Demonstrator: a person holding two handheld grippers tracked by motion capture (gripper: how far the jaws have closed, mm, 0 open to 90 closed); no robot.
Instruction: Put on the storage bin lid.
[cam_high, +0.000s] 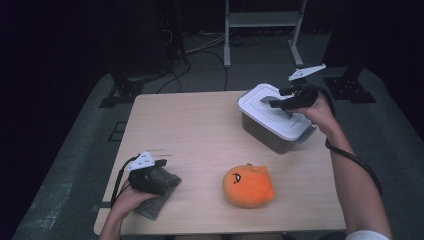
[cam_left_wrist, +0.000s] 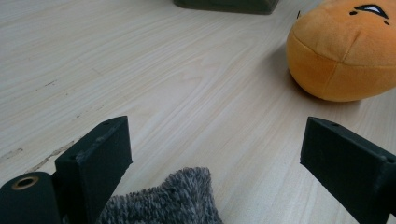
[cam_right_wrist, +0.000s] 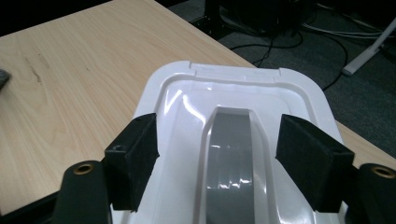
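The right gripper (cam_high: 276, 103) hovers spread over the grey handle (cam_right_wrist: 232, 154) of a white box lid (cam_high: 267, 112); its pads touch nothing. The left gripper (cam_left_wrist: 215, 158), also spread, rests over a grey furry cloth (cam_left_wrist: 163, 203) near an orange plush (cam_high: 248, 185)

A lab: dark room, floor cables (cam_high: 200, 47), metal rack legs (cam_high: 227, 45)

Table: my light wooden table (cam_high: 200, 130) stood on grey carpet.
Far right: a lidded grey bin (cam_high: 274, 119) sat near my far right corner.
Near edge: an orange plush (cam_high: 249, 186) lay there.
Near left: a grey fuzzy cloth (cam_high: 159, 201) lay at my near left corner.
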